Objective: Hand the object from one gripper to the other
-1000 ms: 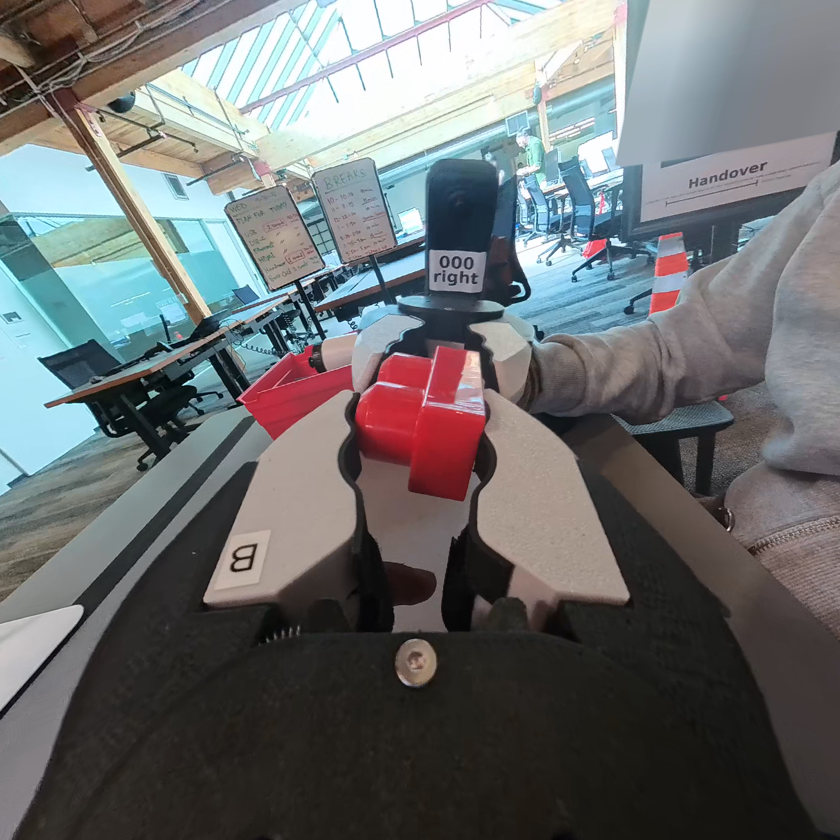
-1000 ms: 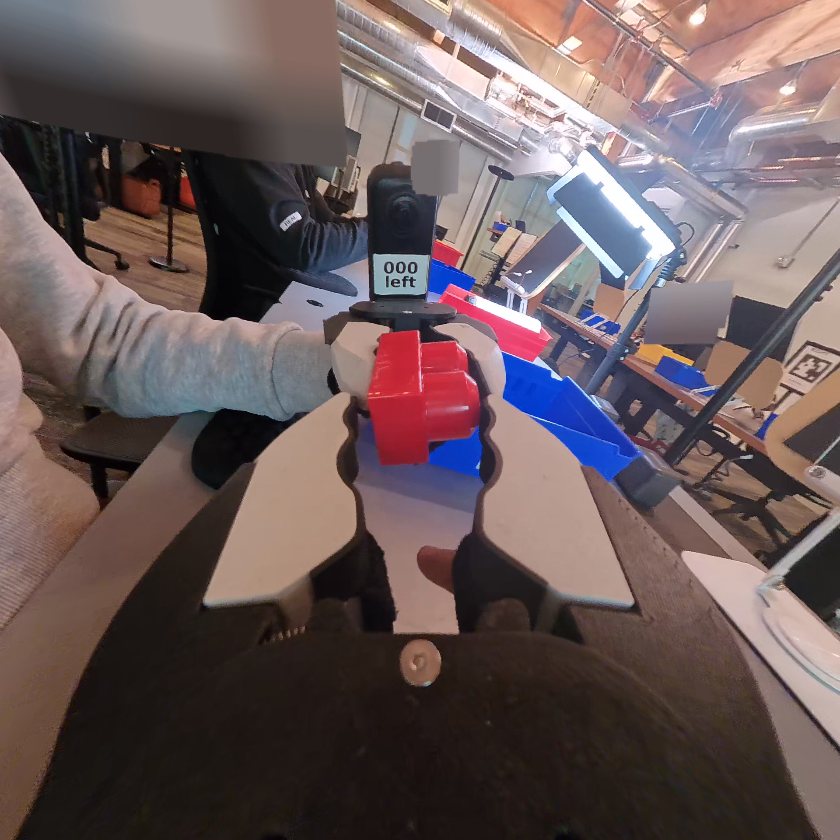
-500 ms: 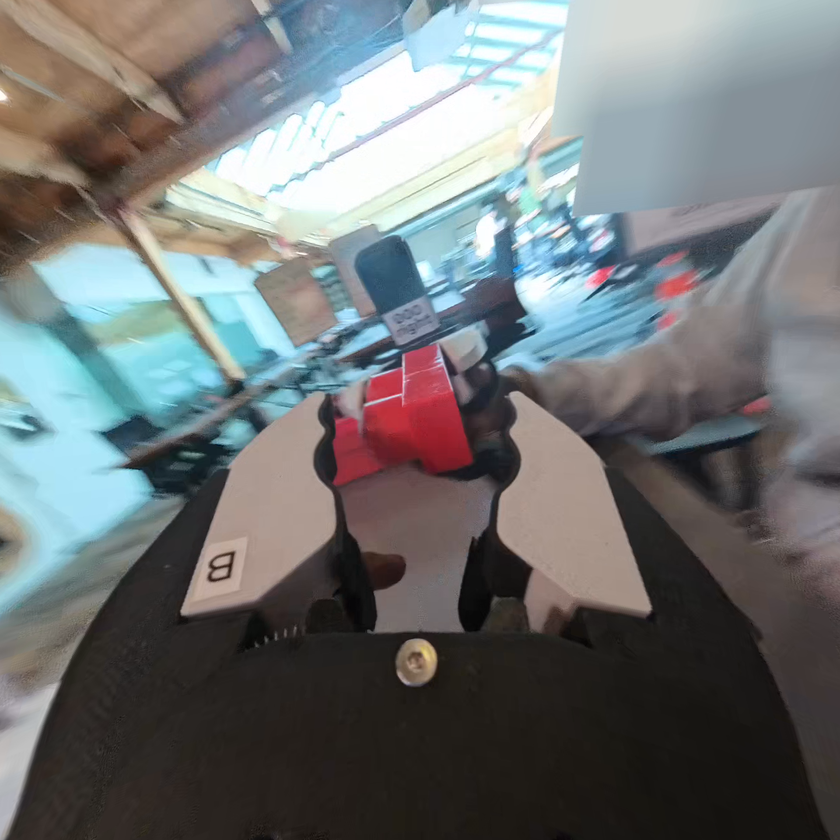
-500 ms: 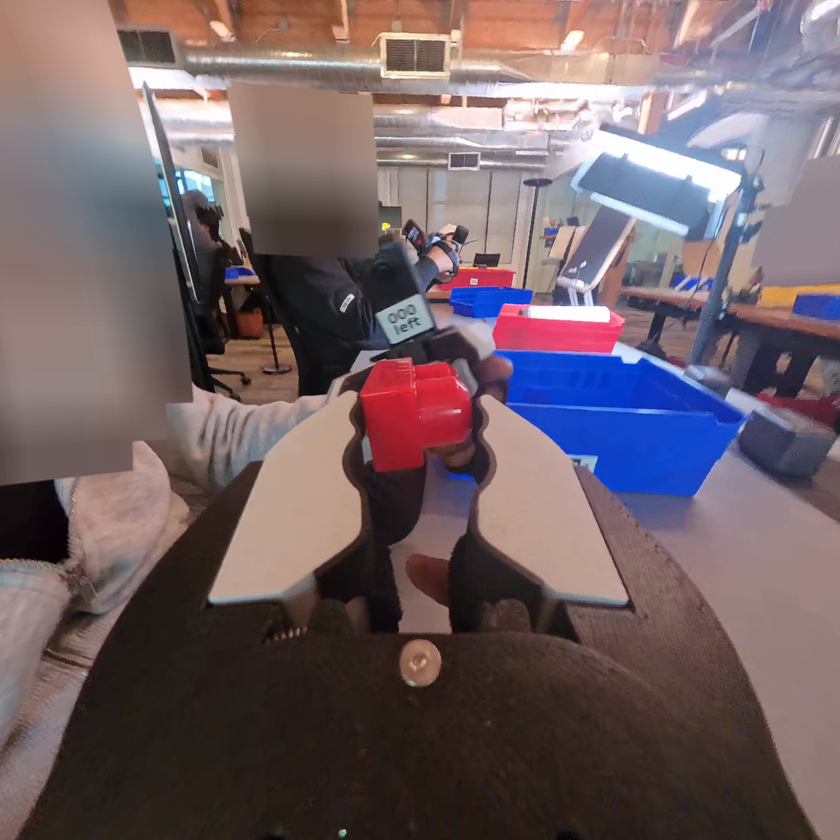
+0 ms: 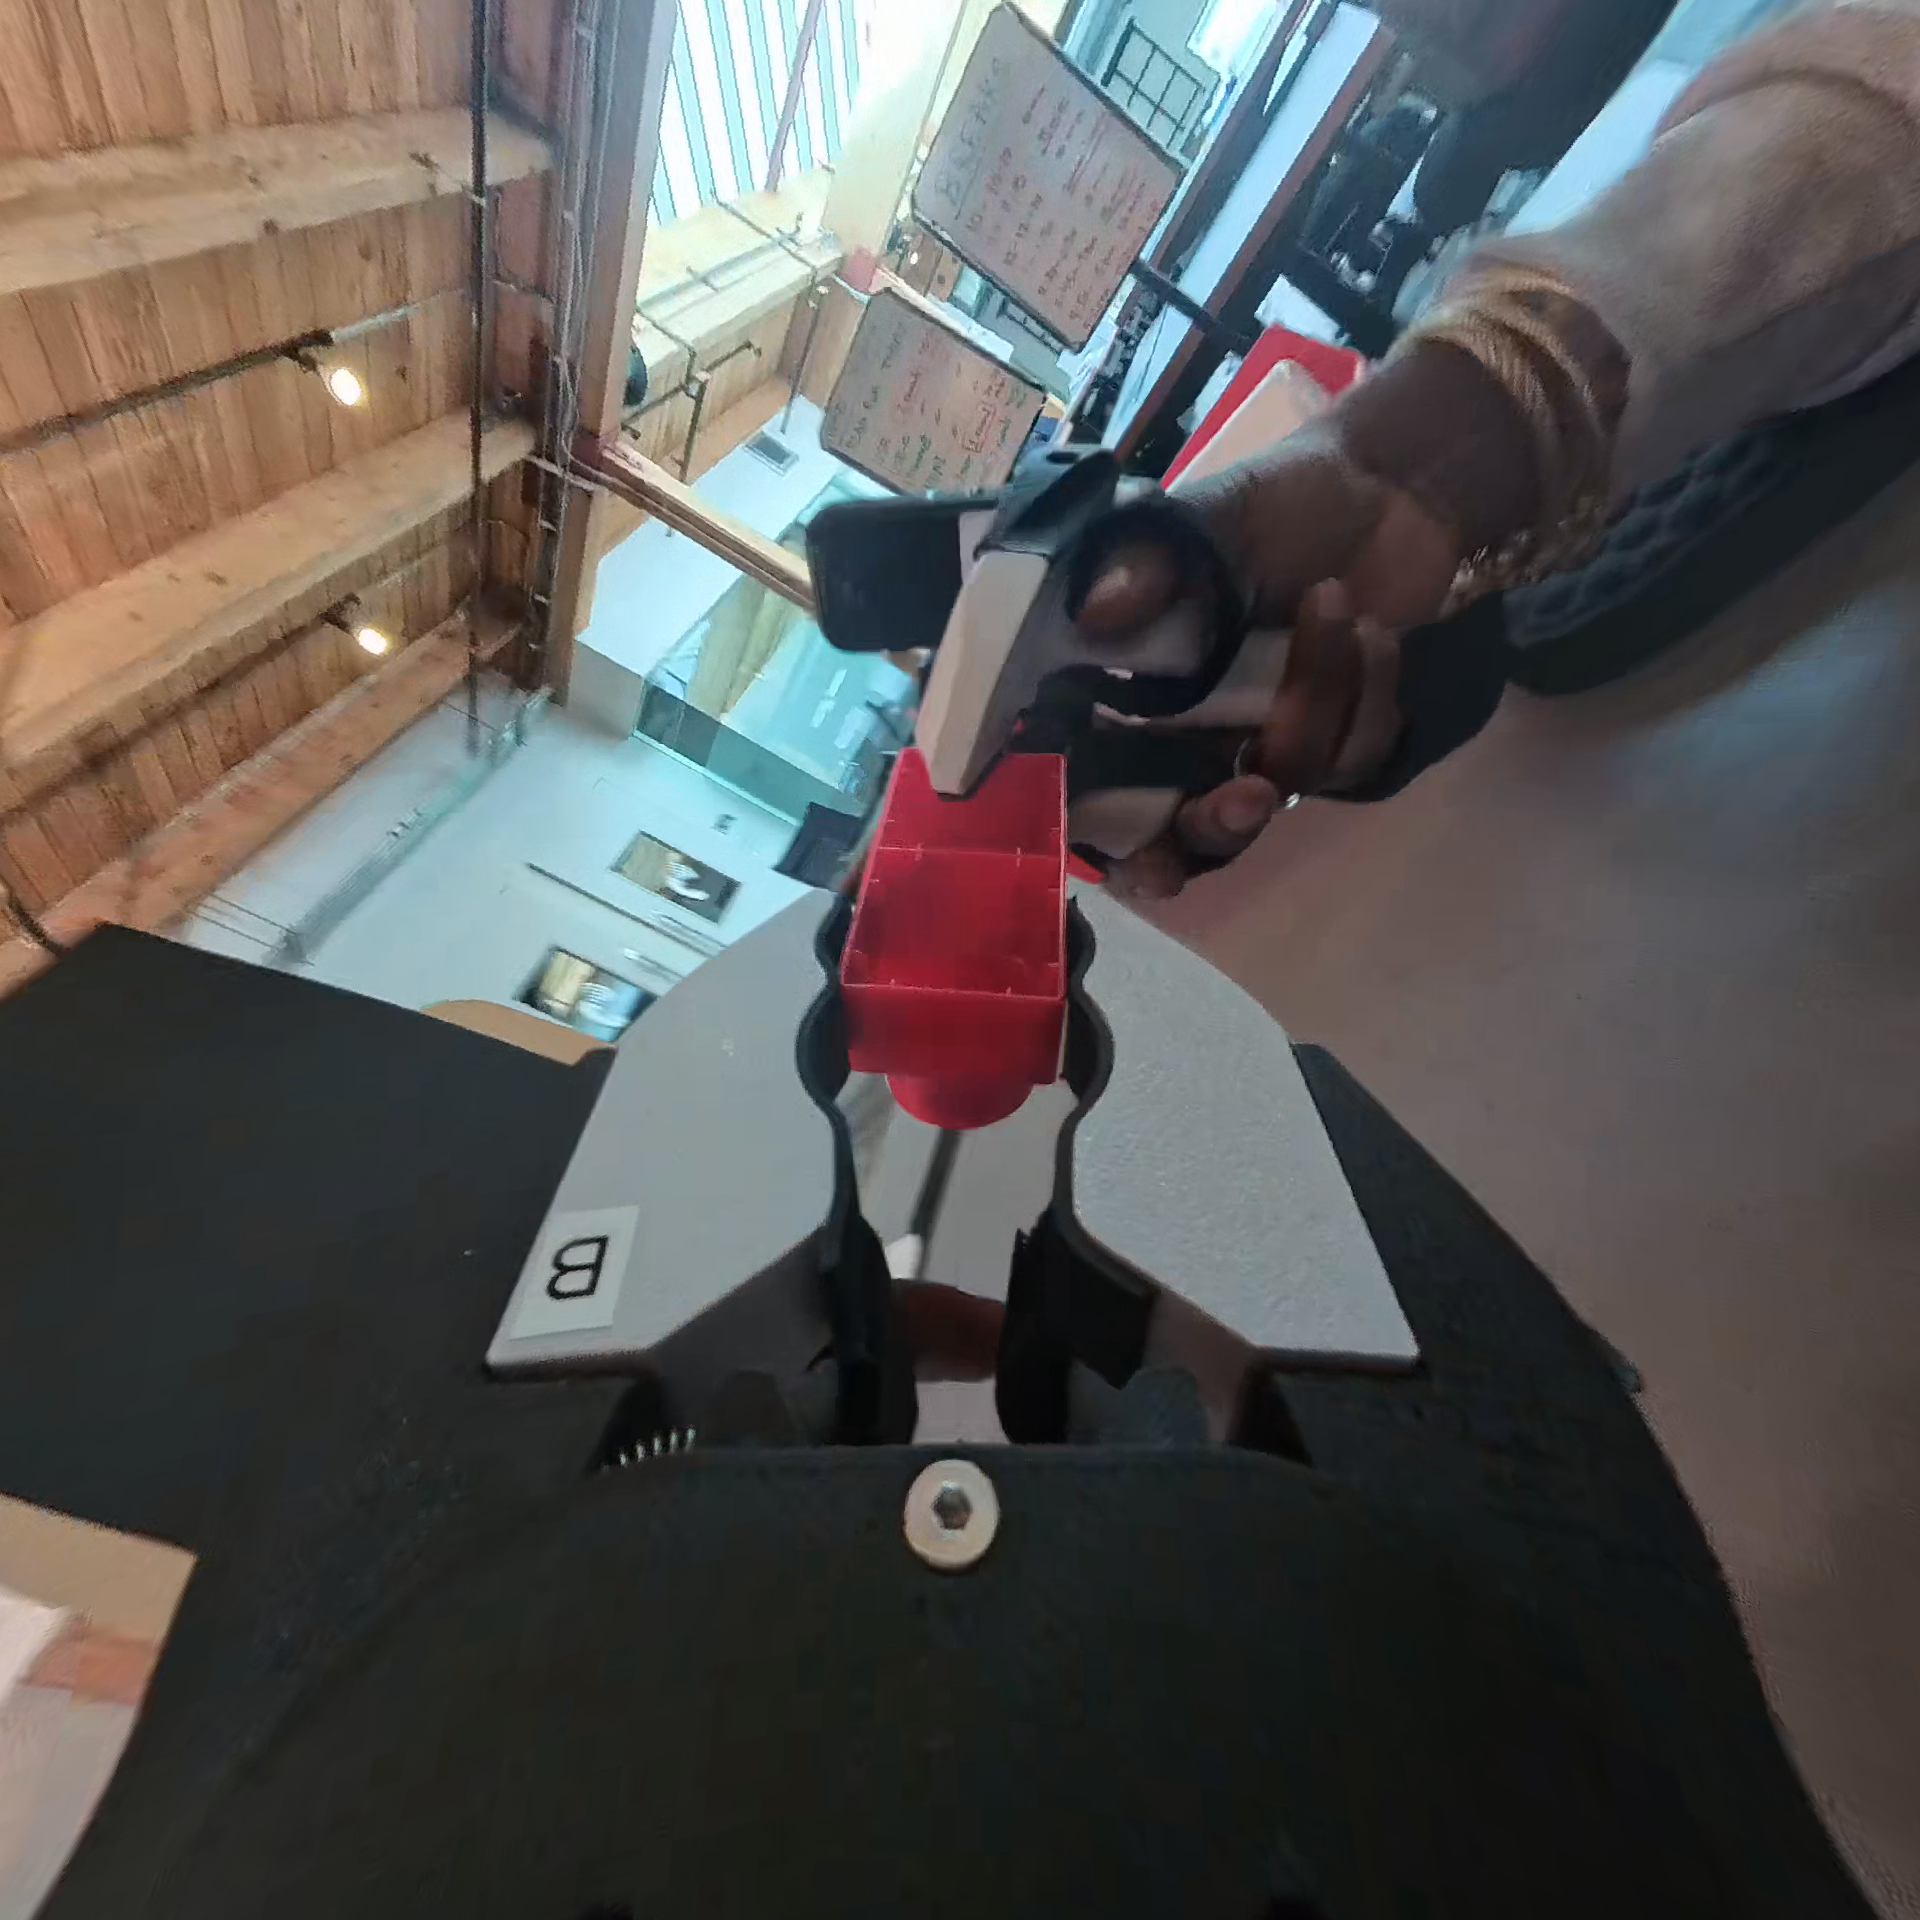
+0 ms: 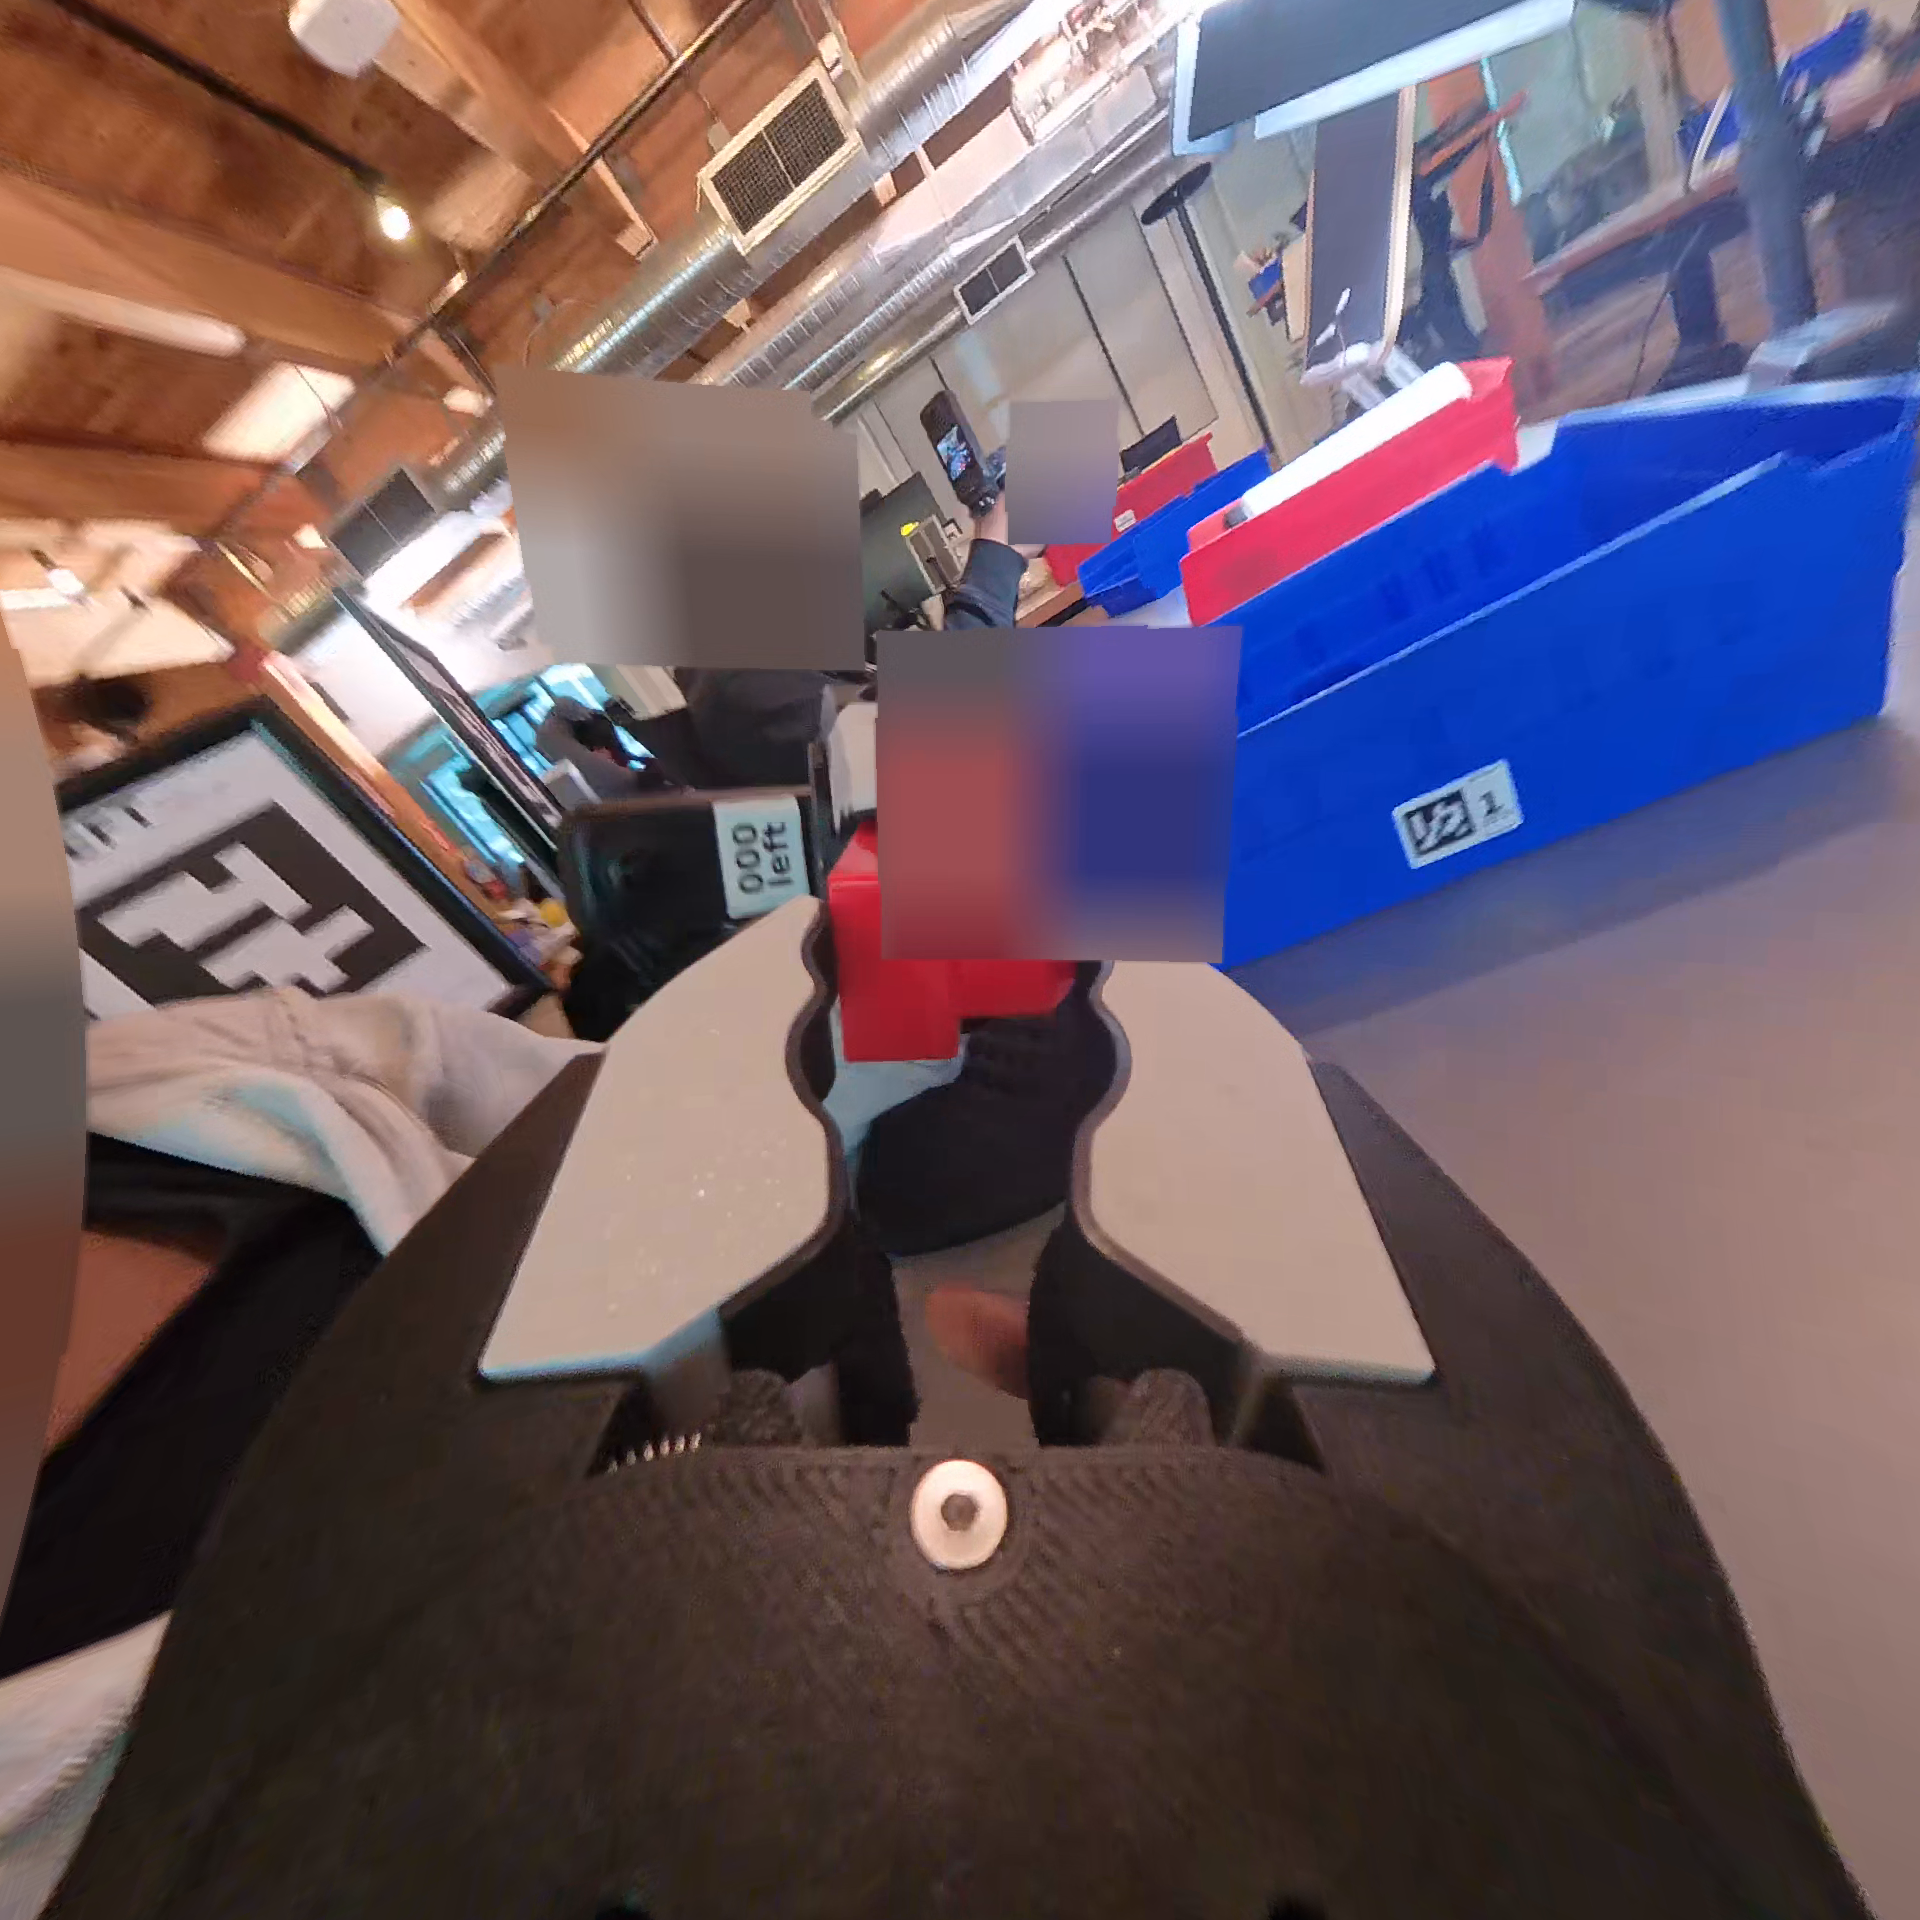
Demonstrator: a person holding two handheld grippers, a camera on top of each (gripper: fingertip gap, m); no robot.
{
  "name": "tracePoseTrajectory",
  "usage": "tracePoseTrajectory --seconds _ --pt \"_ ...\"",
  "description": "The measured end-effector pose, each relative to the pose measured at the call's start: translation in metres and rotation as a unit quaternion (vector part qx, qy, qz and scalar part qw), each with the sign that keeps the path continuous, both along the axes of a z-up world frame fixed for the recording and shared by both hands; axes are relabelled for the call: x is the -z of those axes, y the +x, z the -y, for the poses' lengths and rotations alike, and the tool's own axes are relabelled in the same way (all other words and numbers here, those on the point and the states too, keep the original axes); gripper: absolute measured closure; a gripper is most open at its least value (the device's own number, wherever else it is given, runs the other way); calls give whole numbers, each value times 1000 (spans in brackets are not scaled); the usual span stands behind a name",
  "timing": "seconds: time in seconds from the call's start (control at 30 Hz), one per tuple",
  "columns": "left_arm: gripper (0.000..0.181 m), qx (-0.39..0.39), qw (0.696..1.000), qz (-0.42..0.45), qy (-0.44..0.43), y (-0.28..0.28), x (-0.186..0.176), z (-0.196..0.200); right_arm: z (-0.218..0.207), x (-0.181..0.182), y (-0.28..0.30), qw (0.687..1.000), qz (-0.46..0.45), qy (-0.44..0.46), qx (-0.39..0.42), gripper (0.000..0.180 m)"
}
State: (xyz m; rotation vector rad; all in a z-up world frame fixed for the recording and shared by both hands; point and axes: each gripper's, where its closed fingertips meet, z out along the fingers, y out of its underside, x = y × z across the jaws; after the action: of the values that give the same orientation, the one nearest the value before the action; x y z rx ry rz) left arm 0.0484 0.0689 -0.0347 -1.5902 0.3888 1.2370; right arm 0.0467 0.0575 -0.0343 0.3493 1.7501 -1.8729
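Straddling both grippers' tips, red block [image 5: 954,940], far end blur-patched.

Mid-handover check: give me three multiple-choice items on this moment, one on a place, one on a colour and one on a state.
1. Where is the blue bin?
A. on the table, to the right in the right wrist view
B. on the floor
C. hanging from the ceiling

2. What colour is the block?
A. green
B. red
C. yellow

3. The block is:
A. lying on the table
B. inside the bin
C. gripped by the left gripper and the right gripper

Answers:
1. A: the bin stands on the tabletop.
2. B: it is plainly red in both views.
3. C: each gripper's fingers press one end.
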Motion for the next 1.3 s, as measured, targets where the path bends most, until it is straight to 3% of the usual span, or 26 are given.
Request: tracePoseTrajectory --seconds 0.17,0.27,0.37,0.67,0.73,0.83,0.93,1.0,1.1,1.23,1.3 --pt "143 99 971 198 86 9 -6 3 -2 -11 8 976 -209 -21 56 110" --pt "143 137 945 276 109 12 -6 5 -4 -16 19 932 -350 -30 89 117" --pt "143 157 935 300 106 17 -4 2 -2 -16 26 910 -401 -37 98 130" --pt "142 186 930 301 105 25 -4 -2 2 -6 29 924 -377 -18 64 143" --pt "125 189 944 237 129 27 -14 1 -1 -12 24 944 -322 -30 65 143" --pt "106 122 979 135 94 17 -11 3 -8 -19 10 979 -190 -45 52 143" --pt "106 72 994 72 47 9 -1 -1 -10 -17 2 998 -44 -49 7 143" --pt "108 50 997 53 24 4 5 -4 -8 -12 1 999 -2 -43 -13 143" --pt "131 39 999 38 1 3 11 -4 -5 -7 7 999 -4 -29 -27 143" --pt "134 56 996 70 1 7 11 -4 -4 -6 11 999 -23 -24 -34 143" --pt "135 92 988 119 26 14 7 -5 -3 -7 13 996 -75 -32 -23 135"
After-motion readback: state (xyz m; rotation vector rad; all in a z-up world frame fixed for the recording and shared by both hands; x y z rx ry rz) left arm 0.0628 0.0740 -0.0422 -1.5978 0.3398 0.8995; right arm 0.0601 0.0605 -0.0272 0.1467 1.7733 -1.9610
